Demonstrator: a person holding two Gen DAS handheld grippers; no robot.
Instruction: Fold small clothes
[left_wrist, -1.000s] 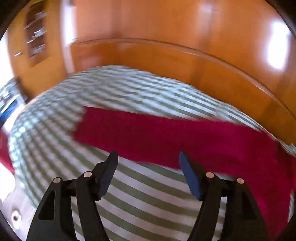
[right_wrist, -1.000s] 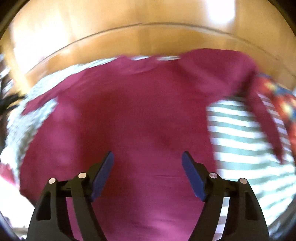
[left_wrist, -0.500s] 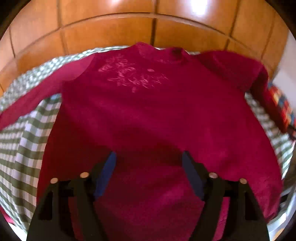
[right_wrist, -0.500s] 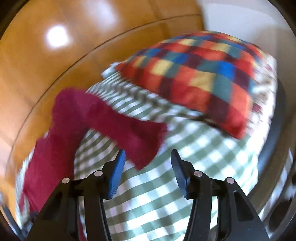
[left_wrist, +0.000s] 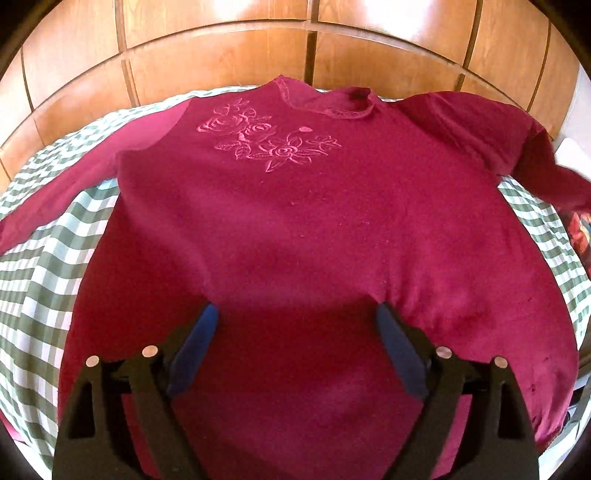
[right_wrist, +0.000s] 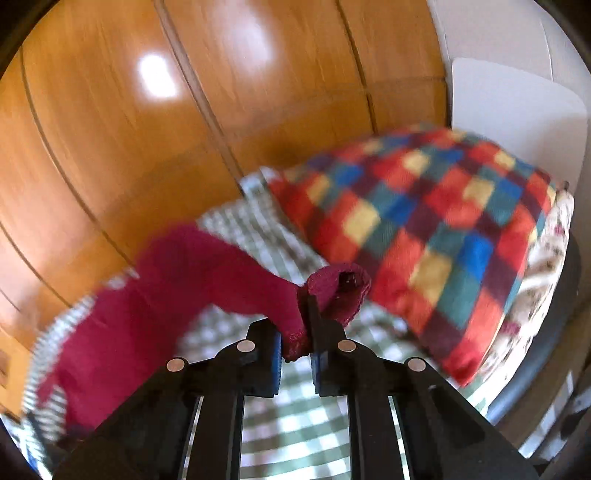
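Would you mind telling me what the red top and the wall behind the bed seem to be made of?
Red top: apparently soft matte knit, with pilled specks and raised flower embroidery. Wall panels: seemingly glossy varnished wood or veneer, showing grain and bright glare.

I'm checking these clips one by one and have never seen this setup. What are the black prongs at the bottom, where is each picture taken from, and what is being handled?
There is no robot arm here: a person holds a two-finger tool in each hand, and a camera on each tool looks forward along its fingers.

In the left wrist view, the left gripper is open and empty above a dark red sweater with rose embroidery. The sweater lies spread face up on a green checked cover, in front of wooden panelling.

In the right wrist view, which is blurred, the right gripper is shut on the sleeve cuff of that sweater, lifted off the cover. Behind it lies a multicoloured checked pillow.
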